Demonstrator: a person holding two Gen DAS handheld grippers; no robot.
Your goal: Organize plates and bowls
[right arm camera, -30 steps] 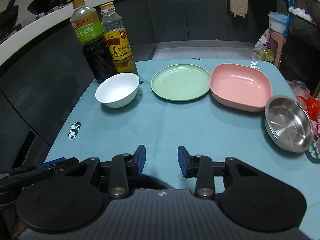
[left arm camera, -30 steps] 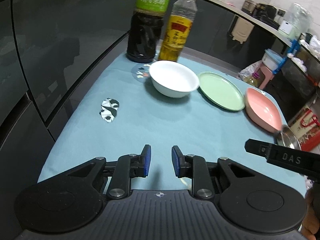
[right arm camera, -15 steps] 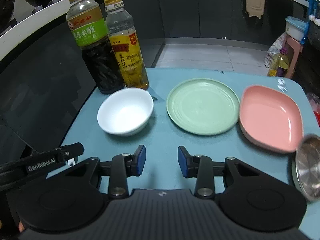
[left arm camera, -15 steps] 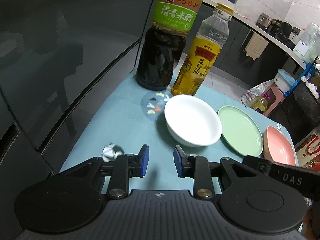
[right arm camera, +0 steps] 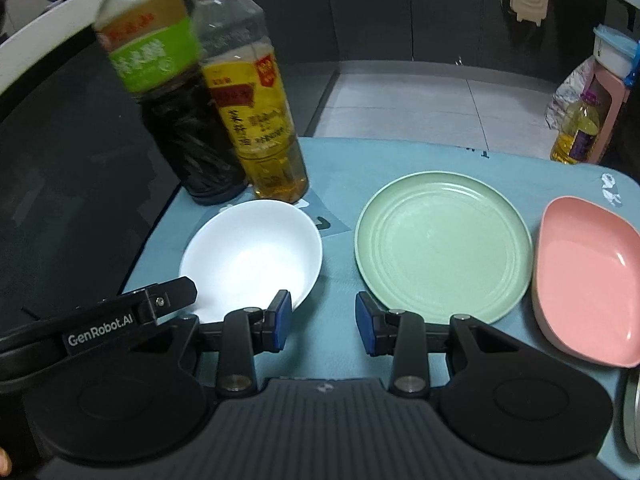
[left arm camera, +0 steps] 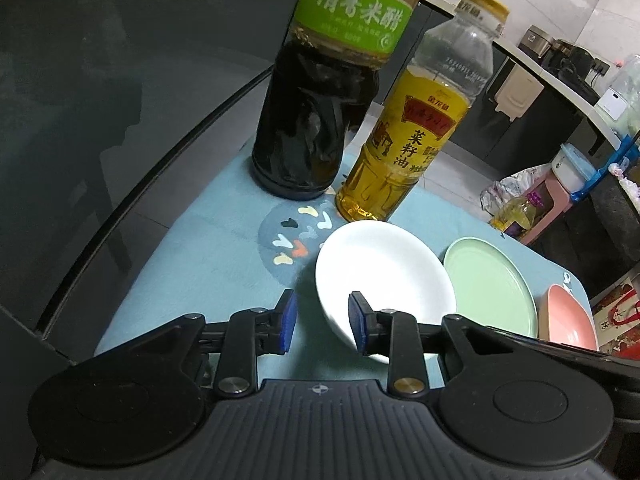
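A white bowl [left arm camera: 384,276] sits on the blue cloth in front of two bottles. My left gripper [left arm camera: 322,324] is open, and the bowl's near-left rim lies between its jaws with the pads apart from it. Right of the bowl [right arm camera: 252,256] lie a green plate [right arm camera: 440,248] and a pink dish [right arm camera: 584,280]. My right gripper [right arm camera: 323,324] is open over bare cloth between the bowl and the green plate, with nothing between its fingers. A steel bowl [right arm camera: 633,412] shows only as a sliver at the right edge.
A dark vinegar bottle [left arm camera: 316,120] and a yellow oil bottle [left arm camera: 412,140] stand close behind the white bowl. The blue cloth [left arm camera: 208,256] ends at a dark curved table edge on the left. Beyond the table are a tiled floor, a pink stool and another oil bottle [right arm camera: 580,132].
Both grippers have moved forward toward the dishes, which now look larger and nearer. The left jaws stand wider and now straddle the white bowl's rim. The steel bowl has slid nearly out of the right view.
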